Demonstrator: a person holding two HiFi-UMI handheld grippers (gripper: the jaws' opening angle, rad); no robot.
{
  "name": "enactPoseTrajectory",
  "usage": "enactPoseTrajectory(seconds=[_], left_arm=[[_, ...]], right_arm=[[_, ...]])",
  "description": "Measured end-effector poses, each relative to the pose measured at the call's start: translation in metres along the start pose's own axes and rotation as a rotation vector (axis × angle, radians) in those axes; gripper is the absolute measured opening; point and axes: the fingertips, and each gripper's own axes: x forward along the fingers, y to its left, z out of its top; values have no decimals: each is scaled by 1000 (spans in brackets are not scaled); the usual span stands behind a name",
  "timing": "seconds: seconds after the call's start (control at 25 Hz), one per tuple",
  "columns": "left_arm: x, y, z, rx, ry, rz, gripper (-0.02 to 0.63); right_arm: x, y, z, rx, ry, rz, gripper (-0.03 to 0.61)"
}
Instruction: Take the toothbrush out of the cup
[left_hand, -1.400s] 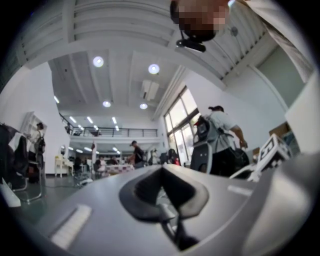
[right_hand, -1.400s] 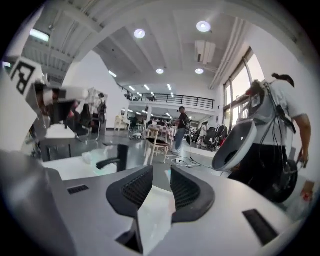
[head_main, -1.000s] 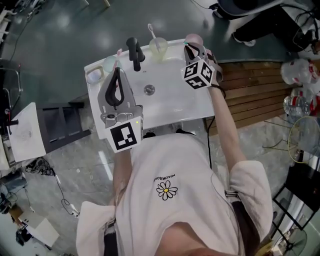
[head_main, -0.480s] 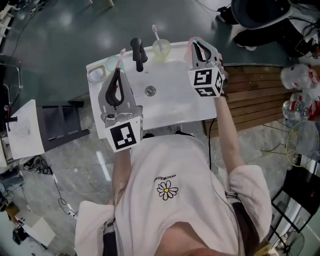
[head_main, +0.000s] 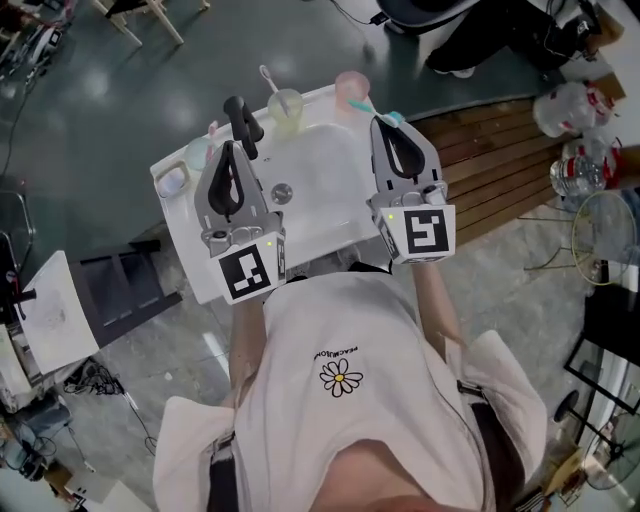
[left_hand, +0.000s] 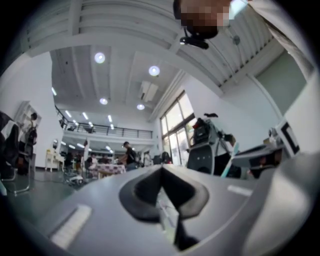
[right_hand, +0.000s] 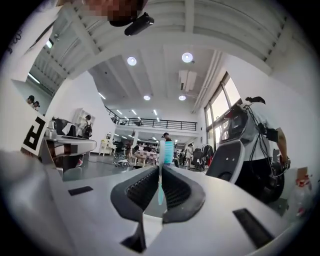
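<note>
Step in hand: the lift-out. The right gripper (right_hand: 161, 172) had the teal toothbrush (right_hand: 165, 150) clamped, and I judged the brush to be up and nearly or wholly clear of the pink cup (head_main: 352, 88).
Toothbrush: held upright between the right jaws, with the bristle head standing past their tips. In the head view it sat above the washbasin's (head_main: 330, 225) far right corner, just beside the cup. Whether its lower end had cleared the cup's rim could not be told.
Right jaws: narrow, pressed on the brush's handle from both sides.
Left jaws: closed together with nothing between them.
Next move: carrying the brush on, up and away from the cup, without loosening the grip. The handle was thin and smooth, so a tilt or slip looked like the main risk. Knocking the cup off the washbasin's edge was the second.
Right arm: stretched forward over the washbasin's right side. The jaws pointed away from the body and the marker cube hung over the near edge.
Left arm: bent, with the left gripper (head_main: 232, 150) held idle over the washbasin's left half. Its jaws pointed toward the black faucet (head_main: 240, 118) at the washbasin's back rim.
</note>
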Motion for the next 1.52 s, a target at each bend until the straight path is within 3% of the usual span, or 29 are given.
enactPoseTrajectory(seconds=[0.4, 1.04, 1.2, 1.52], left_arm=[[-4, -7, 1, -14, -2, -21, 8], [-8, -17, -20, -32, 62, -37, 8], [-7, -23, -22, -51, 67, -39, 8], [-6, -22, -32, -18, 97, -27, 8]], right_arm=[[-6, -2, 2, 31, 17, 7, 18], [-35, -36, -138, -82, 691, 80, 20], [-40, -36, -168, -27, 766, 93, 20], [-8, -52, -197, 42, 817, 110, 20]])
